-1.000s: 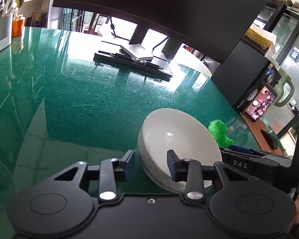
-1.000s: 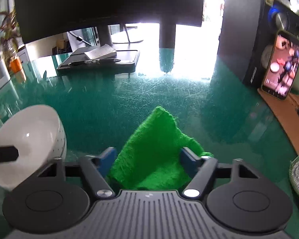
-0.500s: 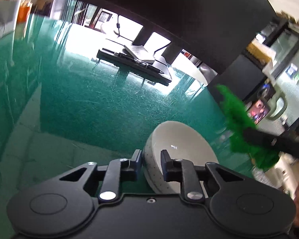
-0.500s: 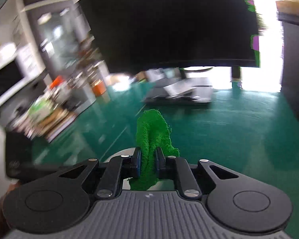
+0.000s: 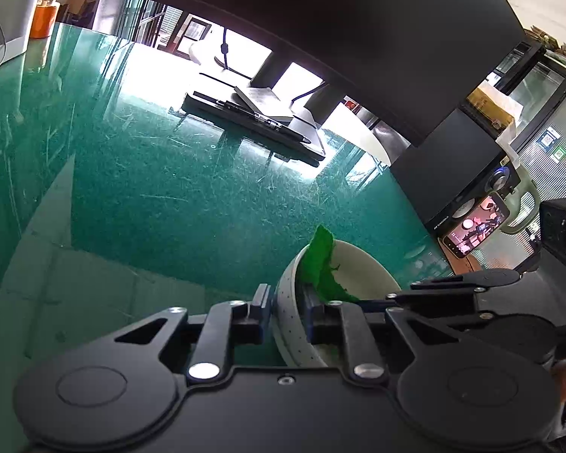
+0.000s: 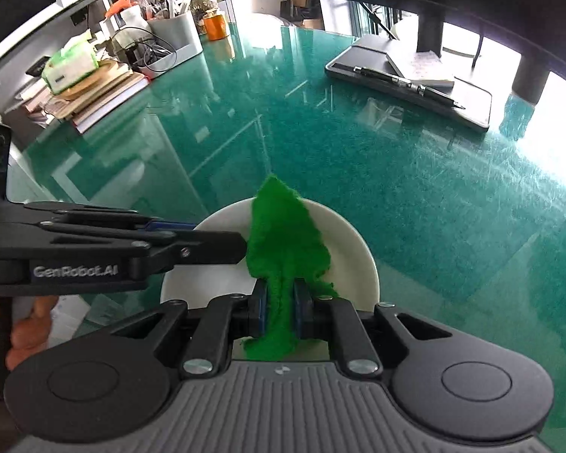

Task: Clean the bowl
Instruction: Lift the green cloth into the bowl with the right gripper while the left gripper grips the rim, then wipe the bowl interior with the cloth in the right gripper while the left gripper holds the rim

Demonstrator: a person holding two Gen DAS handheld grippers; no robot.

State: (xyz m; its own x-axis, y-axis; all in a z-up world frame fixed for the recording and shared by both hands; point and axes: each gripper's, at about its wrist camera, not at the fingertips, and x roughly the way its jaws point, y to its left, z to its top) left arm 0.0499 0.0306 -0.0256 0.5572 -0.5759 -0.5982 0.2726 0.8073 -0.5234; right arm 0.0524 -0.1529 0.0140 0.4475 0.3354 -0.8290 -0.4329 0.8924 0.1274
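Observation:
A white bowl [image 5: 362, 270] with a dotted outer wall stands tilted on the green glass table. My left gripper [image 5: 286, 307] is shut on the bowl's near rim, one finger outside the wall and one inside. The same bowl [image 6: 351, 249] shows from above in the right wrist view, with the left gripper [image 6: 230, 247] reaching in from the left. My right gripper [image 6: 280, 304] is shut on a bright green cloth [image 6: 283, 241] whose free end hangs into the bowl. That cloth [image 5: 320, 264] lies against the bowl's inner wall in the left wrist view.
A dark tray with pens and a notebook [image 6: 411, 79] lies at the back under a large monitor [image 5: 320, 19]. Books, a tissue pack and a cable box [image 6: 94, 75] crowd the far left. A black speaker and a lit phone [image 5: 475, 226] stand to the right.
Both grippers closed: the left onto the bowl's rim, the right onto the green cloth. The right gripper then lifted the cloth off the table and swung it left, over and into the bowl.

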